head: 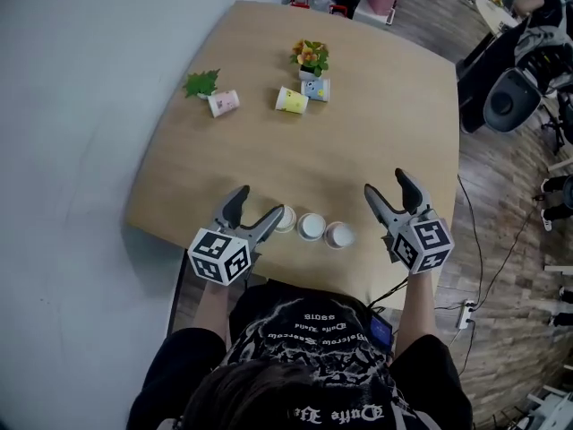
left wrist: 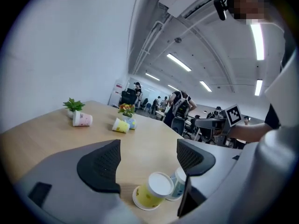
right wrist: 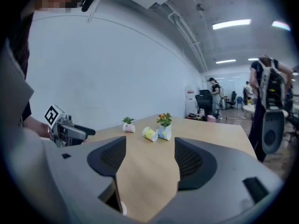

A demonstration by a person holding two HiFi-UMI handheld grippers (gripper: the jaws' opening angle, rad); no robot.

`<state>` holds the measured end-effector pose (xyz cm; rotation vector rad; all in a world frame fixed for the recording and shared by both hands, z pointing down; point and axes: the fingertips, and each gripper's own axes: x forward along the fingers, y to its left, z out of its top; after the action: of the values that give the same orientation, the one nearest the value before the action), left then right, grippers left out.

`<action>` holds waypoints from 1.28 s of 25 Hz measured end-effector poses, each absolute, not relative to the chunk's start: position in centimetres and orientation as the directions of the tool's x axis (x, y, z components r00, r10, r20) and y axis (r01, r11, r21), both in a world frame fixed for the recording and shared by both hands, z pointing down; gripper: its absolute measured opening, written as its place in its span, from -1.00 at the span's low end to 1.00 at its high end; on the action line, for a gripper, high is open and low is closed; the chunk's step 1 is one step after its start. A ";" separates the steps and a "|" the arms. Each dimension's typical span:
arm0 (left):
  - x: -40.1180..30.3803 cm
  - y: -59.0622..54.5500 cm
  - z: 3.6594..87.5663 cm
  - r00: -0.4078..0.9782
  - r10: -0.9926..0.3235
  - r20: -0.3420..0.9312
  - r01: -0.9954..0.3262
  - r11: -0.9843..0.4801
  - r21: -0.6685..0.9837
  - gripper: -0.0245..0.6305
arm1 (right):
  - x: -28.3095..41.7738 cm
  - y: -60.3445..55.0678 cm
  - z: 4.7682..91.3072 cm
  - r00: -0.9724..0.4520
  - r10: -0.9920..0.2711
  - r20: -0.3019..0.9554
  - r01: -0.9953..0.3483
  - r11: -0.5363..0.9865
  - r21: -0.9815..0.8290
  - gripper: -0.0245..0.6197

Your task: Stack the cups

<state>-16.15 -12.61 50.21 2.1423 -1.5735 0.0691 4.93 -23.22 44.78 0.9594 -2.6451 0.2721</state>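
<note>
Nothing is stacked yet: three paper cups (head: pixel 312 227) (upside down) stand side by side between your wide-open, empty left claw (head: pixel 258 202) and right claw (head: pixel 386 182).

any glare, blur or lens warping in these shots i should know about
Head view: even light, sharp, table edge bowed by the wide lens. Left gripper view: heavy fisheye with black corners, ceiling light strips blown out, yellow cup close by a bit soft. Right gripper view: same fisheye and dark rim, one ceiling lamp glaring.

Left gripper (head: pixel 259 202) and right gripper (head: pixel 385 181) point forward (both jaws apart).
</note>
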 end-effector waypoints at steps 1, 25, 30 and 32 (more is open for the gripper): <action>-17.1 -12.8 49.6 0.308 -0.902 0.303 -0.918 -0.198 0.343 0.25 | 3.9 -24.0 44.3 -0.747 -0.554 0.367 -0.608 0.792 -0.042 0.13; -19.9 -31.2 50.2 0.257 -0.814 0.521 -0.941 -0.334 -0.057 0.25 | -15.5 -41.5 51.4 -0.560 -0.241 0.793 0.186 0.896 0.403 0.13; -20.5 -32.5 51.1 0.275 -0.805 0.526 -0.946 -0.324 -0.001 0.25 | -17.1 -43.4 56.2 -0.463 -0.217 0.859 0.292 0.878 0.379 0.13; -20.8 -32.7 51.2 0.291 -0.807 0.514 -0.949 -0.311 0.049 0.25 | -17.3 -44.0 57.8 -0.408 -0.214 0.888 0.353 0.860 0.369 0.13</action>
<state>-20.78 -32.71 51.16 2.2205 -1.5855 0.5735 -17.32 -43.99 57.80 -0.1032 -1.8933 -0.6203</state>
